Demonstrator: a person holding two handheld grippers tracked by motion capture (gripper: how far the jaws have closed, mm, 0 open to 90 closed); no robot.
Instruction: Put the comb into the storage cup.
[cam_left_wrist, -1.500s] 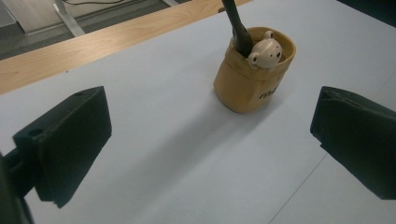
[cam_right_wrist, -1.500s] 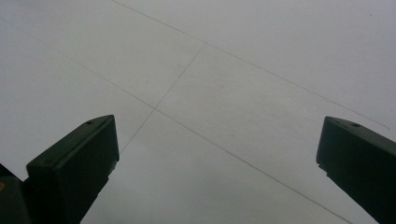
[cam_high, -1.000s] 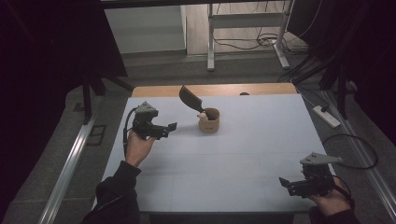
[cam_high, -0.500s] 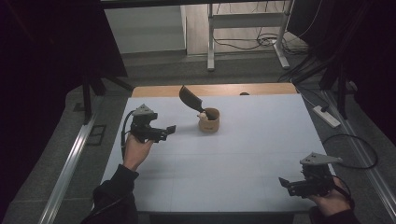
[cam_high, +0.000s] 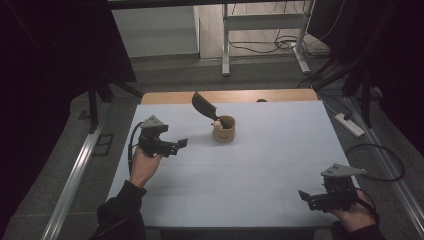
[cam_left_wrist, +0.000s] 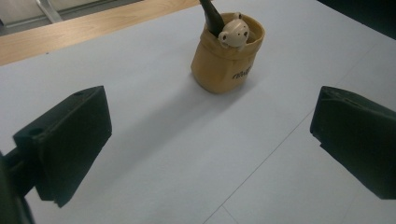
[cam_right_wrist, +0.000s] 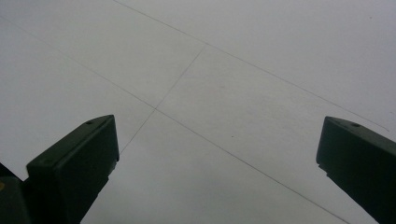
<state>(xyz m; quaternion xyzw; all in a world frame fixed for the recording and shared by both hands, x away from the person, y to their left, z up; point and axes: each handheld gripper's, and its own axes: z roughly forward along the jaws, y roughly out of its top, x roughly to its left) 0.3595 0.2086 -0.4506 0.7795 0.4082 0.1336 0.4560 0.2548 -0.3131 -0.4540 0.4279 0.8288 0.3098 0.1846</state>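
High view: pale blue-grey table top (cam_high: 260, 170), ruled with faint thin lines into big rectangles, edged at the far side by a light wooden strip (cam_high: 165, 97). Beyond it, grey floor, white metal frame legs (cam_high: 226, 45), loose black cables (cam_high: 260, 47); black curtains (cam_high: 55, 45) on both sides; a white power strip (cam_high: 348, 125) on the floor at the right.

Left to right on the table: left gripper (cam_high: 175, 145), held up in a hand (cam_high: 145, 167) over the left part of the table, jaws spread wide with nothing between, aimed toward the small tan fabric pouch (cam_high: 223, 130). Pouch upright near the far middle of the table, well apart from both tools. Right gripper (cam_high: 306, 196) low at the near right corner, jaws likewise wide apart and empty, just over bare table.

Left gripper view: pouch (cam_left_wrist: 227, 53) soft and slouched, rim folded over, dark printed lettering (cam_left_wrist: 239, 73) low on its front, too small to read. Inside, a cream bear-shaped figure (cam_left_wrist: 235, 33) peeking over the rim, and a dark spoon-like utensil (cam_left_wrist: 211, 16) leaning out to the left, broad end (cam_high: 202, 104) uppermost in the high view.

Right gripper view: only crossing thin lines on the plain surface (cam_right_wrist: 224, 84) between the parted jaws.
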